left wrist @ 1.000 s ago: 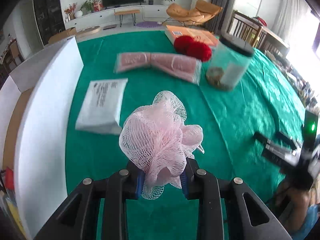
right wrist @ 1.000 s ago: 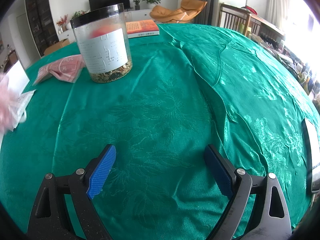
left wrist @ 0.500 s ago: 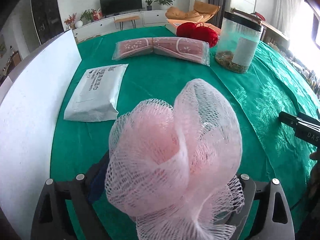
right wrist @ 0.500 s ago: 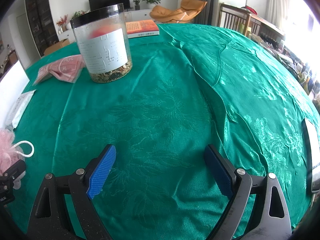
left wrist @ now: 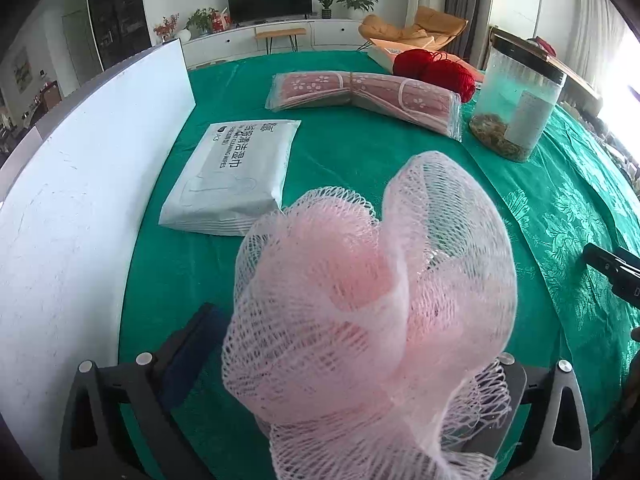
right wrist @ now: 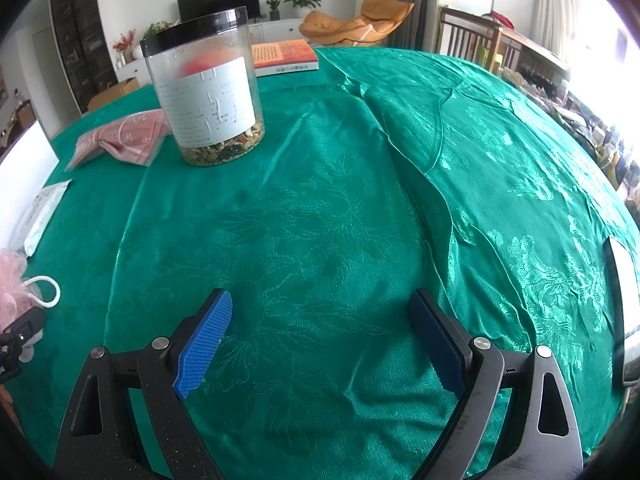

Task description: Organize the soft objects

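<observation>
A pink mesh bath pouf (left wrist: 372,304) fills the front of the left wrist view and rests on the green cloth between the wide-apart fingers of my left gripper (left wrist: 352,364); the jaws stand open around it. The pouf with its white cord also shows at the left edge of the right wrist view (right wrist: 16,280). My right gripper (right wrist: 320,340) is open and empty over bare green cloth. A white wipes pack (left wrist: 236,176), a pink floral packet (left wrist: 364,92) and red yarn (left wrist: 436,68) lie farther back.
A clear jar with a black lid (right wrist: 208,92) stands mid-table, an orange book (right wrist: 284,56) behind it. A white board (left wrist: 80,184) stands along the left edge. A flat device (right wrist: 624,304) lies at the right edge of the green tablecloth (right wrist: 360,200).
My left gripper opened from its grip on the pouf and lowered; the pouf now sits loose between the spread fingers. The right gripper has not moved.
</observation>
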Available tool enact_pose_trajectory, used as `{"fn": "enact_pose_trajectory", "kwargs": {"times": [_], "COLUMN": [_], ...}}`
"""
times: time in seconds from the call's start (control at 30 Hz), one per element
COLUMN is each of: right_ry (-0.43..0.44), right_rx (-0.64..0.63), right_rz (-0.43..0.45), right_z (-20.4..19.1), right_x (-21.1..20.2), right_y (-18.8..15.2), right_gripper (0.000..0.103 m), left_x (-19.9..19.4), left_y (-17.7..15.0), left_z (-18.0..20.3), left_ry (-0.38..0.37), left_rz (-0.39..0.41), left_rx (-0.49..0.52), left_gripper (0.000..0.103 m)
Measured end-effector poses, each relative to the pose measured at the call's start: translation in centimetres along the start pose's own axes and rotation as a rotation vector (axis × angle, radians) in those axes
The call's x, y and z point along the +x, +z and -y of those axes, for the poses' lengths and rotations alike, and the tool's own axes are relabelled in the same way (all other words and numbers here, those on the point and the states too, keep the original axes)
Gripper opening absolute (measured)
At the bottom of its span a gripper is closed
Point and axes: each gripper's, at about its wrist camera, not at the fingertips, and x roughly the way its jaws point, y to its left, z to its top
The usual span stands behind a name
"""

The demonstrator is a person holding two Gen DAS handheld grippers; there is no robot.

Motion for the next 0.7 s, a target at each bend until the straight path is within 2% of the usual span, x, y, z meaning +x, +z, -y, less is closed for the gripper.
{"fn": "enact_pose_trajectory", "kwargs": {"times": [0.6, 0.7], "right_ry": [-0.002, 0.002], "right_rx": [-0.005, -0.117], "right_rz": [-0.001, 0.018], "right_z": [-0.1, -1.6], "right_x": [0.0, -0.8], "right_y": [0.0, 0.0], "right_gripper": [0.092, 0.090], "left_x": [-0.3, -0.3], "left_y": [-0.5, -0.4], "left_z": [-0.4, -0.5], "left_ry": [0.001, -0.001], "left_rz": [0.014, 0.014], "left_rx": [0.001, 0.000], "left_gripper": [0.103, 0.103]}}
